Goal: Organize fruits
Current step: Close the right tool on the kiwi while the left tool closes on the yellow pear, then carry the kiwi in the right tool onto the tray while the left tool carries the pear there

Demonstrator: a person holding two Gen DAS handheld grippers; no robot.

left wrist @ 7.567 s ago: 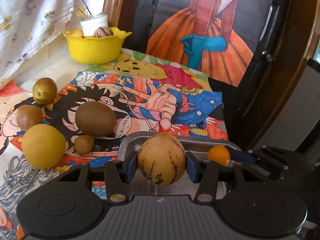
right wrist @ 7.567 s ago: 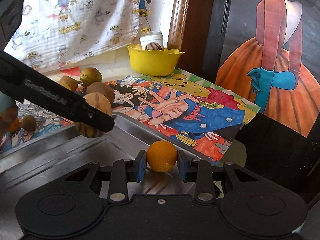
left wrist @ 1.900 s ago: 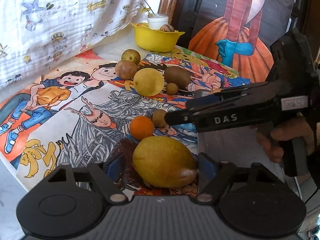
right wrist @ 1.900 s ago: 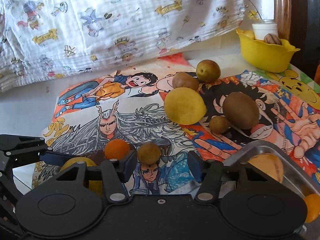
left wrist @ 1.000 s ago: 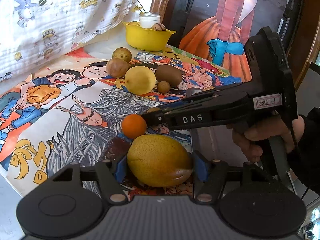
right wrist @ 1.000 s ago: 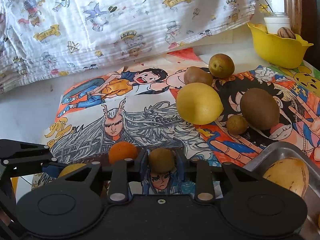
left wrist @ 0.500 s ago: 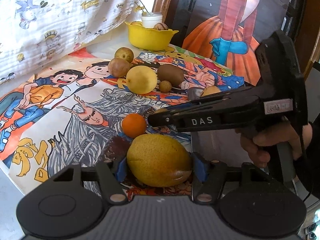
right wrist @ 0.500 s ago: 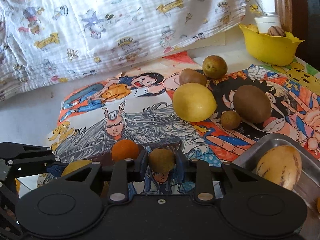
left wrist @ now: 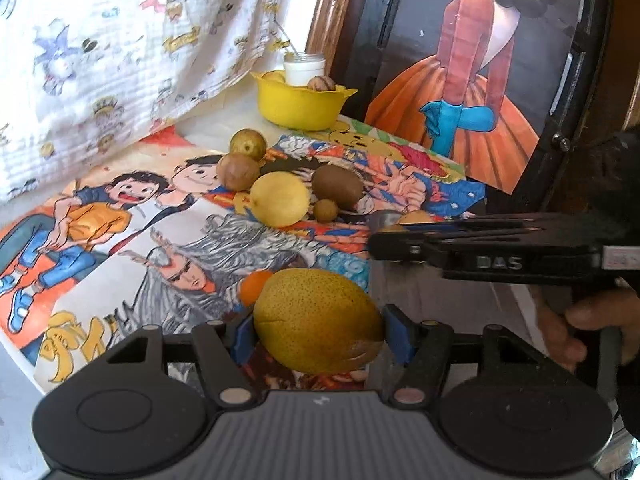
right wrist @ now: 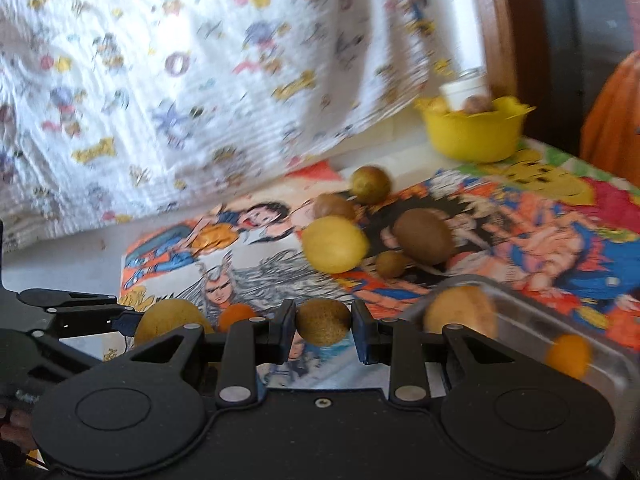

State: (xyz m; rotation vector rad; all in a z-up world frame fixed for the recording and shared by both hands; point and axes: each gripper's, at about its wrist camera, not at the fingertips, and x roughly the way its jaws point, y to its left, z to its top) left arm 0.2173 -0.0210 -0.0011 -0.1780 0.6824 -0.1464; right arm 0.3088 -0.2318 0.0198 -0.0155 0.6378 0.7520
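My left gripper [left wrist: 316,340] is shut on a large yellow-green fruit [left wrist: 316,320] low over the drawn mat. My right gripper [right wrist: 323,330] is shut on a small brown fruit [right wrist: 323,322] and hangs above the mat beside the metal tray [right wrist: 532,304]. The tray holds a striped yellow fruit [right wrist: 460,312] and a small orange fruit [right wrist: 568,356]. In the left wrist view the right gripper [left wrist: 376,245] crosses from the right, held by a hand [left wrist: 560,332]. An orange [left wrist: 253,286] lies on the mat behind the large fruit.
Several fruits lie grouped mid-mat: a yellow round one [left wrist: 280,199], a brown oval [left wrist: 337,186], a small brown one [left wrist: 325,211] and two more behind. A yellow bowl [left wrist: 300,106] stands at the back by the patterned cloth [left wrist: 120,40]. A painting [left wrist: 472,80] leans at the right.
My right gripper has lifted the small brown fruit off the mat and carried it rightward toward the tray. My left gripper stays in place, still gripping the large fruit.
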